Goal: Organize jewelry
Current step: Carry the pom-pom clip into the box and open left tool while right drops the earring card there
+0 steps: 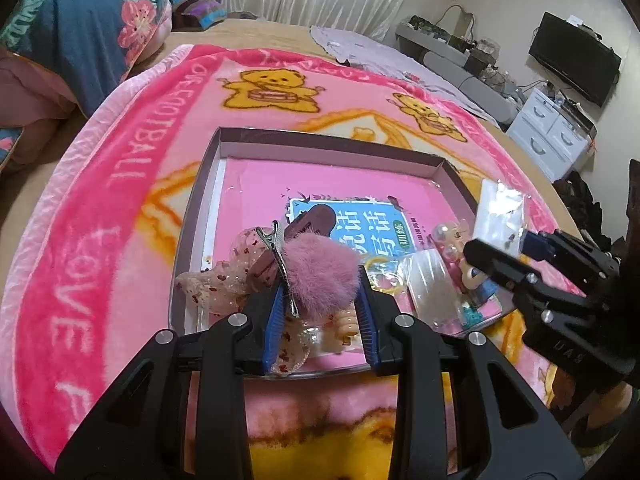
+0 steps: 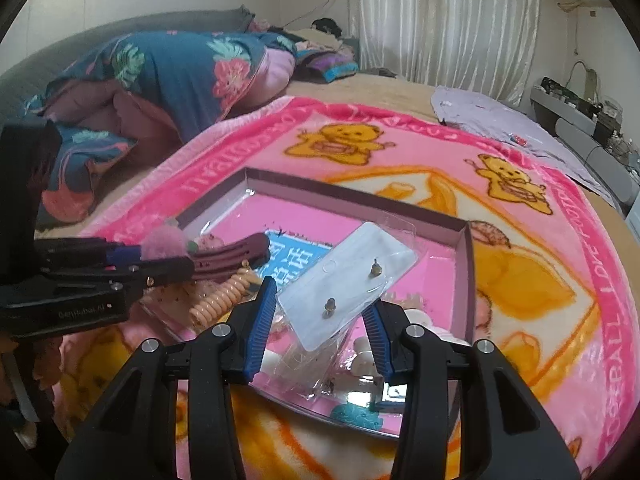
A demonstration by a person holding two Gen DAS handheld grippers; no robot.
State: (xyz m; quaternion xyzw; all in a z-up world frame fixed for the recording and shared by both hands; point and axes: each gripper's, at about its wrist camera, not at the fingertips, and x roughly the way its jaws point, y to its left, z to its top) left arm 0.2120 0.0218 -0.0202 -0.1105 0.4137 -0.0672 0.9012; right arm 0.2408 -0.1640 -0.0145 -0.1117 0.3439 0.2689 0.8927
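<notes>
Left hand-held gripper [image 1: 320, 280]: clamped on the pompom clip [image 1: 316, 276], blue pads pressed to both sides of the pink fluff; held over the near left part of the tray [image 1: 196, 200].
Right hand-held gripper [image 2: 320, 312]: closed on the earring packet [image 2: 348, 280], a clear bag round a white card with two studs; packet tilted up above the tray's near right part.
Pompom clip: metal clip upright along the fluff's left side, just beside the left pad.
Tray: shallow, dark-rimmed, pink inside with a blue printed label; lies on the blanket [image 1: 120, 200].
In tray, left: brown hair clip [image 1: 308, 224], sheer spotted bow [image 1: 224, 276], peach coil tie [image 2: 224, 296] lying close together under the left hand-held gripper.
In tray, right: more clear packets [image 1: 428, 280] and a small pink doll-like piece [image 1: 460, 256], details too blurred to tell.
Blanket: pink with yellow bears, spread on the bed [image 1: 256, 36].
Beyond: floral quilt [image 1: 80, 28] heaped at the bed's far left.
</notes>
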